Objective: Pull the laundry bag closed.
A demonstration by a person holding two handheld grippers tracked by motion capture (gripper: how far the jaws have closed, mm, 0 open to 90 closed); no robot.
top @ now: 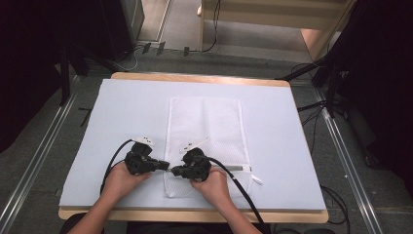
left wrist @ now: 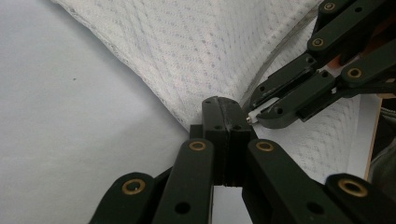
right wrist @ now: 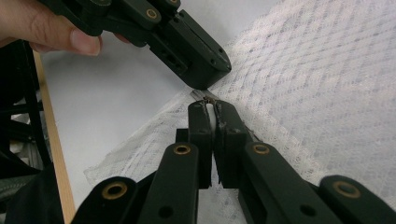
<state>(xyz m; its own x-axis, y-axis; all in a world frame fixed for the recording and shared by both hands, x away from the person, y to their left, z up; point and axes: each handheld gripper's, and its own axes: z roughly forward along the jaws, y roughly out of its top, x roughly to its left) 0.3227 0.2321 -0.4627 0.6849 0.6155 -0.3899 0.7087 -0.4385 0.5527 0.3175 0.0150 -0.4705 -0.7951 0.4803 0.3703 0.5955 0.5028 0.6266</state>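
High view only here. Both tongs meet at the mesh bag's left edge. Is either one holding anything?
Observer: Right gripper view: the right tongs are shut on a small white tab, apparently the zipper pull.
Operator: And the left ones?
Observer: Left gripper view: the left tongs are shut too, tips against the edge of the mesh bag. I can't tell whether any cloth is pinched.

A pale blue mat (top: 122, 126) covers the wooden worktop (top: 195, 77); black cables (top: 209, 29) trail across the grey floor (top: 44, 161) beyond.
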